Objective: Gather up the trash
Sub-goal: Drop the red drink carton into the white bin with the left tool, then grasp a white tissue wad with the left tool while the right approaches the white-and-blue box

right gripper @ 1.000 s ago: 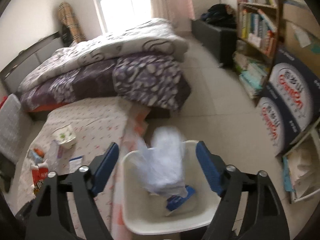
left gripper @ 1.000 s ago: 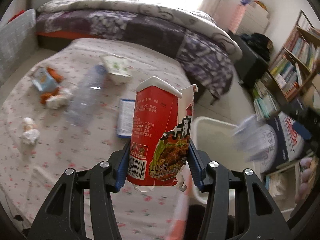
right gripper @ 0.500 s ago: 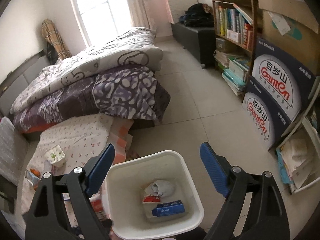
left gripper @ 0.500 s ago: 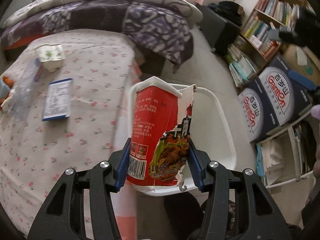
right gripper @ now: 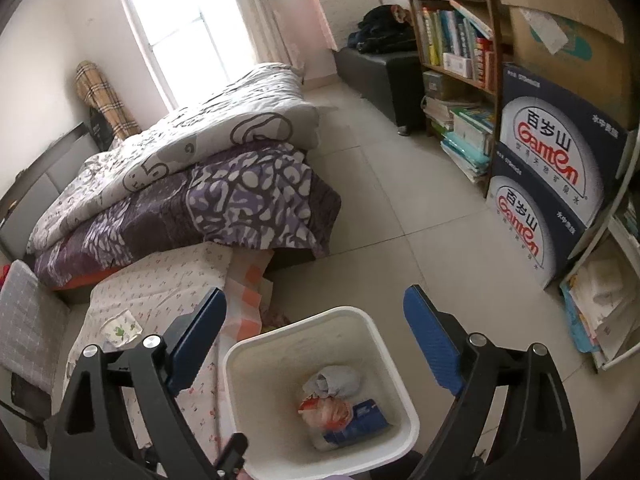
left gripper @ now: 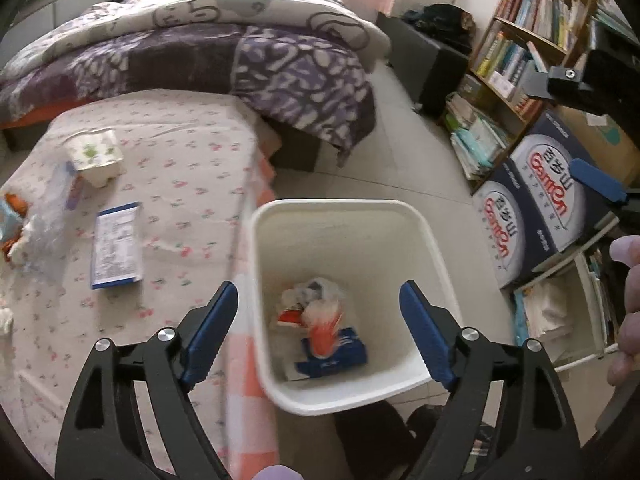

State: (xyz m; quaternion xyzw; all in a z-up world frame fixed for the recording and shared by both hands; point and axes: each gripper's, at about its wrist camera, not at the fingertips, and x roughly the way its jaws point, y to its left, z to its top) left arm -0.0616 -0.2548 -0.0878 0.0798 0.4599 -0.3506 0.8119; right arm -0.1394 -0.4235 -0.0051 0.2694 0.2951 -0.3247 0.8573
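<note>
My left gripper (left gripper: 318,330) is open and empty above the white trash bin (left gripper: 340,210). The red noodle cup (left gripper: 322,326) lies blurred inside the bin on a blue box (left gripper: 336,354) beside crumpled plastic (left gripper: 312,290). My right gripper (right gripper: 316,340) is open and empty, higher over the same bin (right gripper: 240,354), where the red cup (right gripper: 326,410) and a grey wad (right gripper: 334,380) show. On the flowered table (left gripper: 180,152) lie a blue-white box (left gripper: 116,246), a white cup (left gripper: 94,158) and a clear plastic bottle (left gripper: 48,228).
A bed with a purple quilt (left gripper: 248,56) stands behind the table. Bookshelves (right gripper: 452,36) and stacked dark water cartons (right gripper: 556,176) line the right wall. A black bench (right gripper: 380,72) stands at the back. Tiled floor (right gripper: 400,208) lies between bed and shelves.
My left gripper has opened and let go of the red noodle cup, which has dropped into the bin. The right gripper stays open and has risen slightly.
</note>
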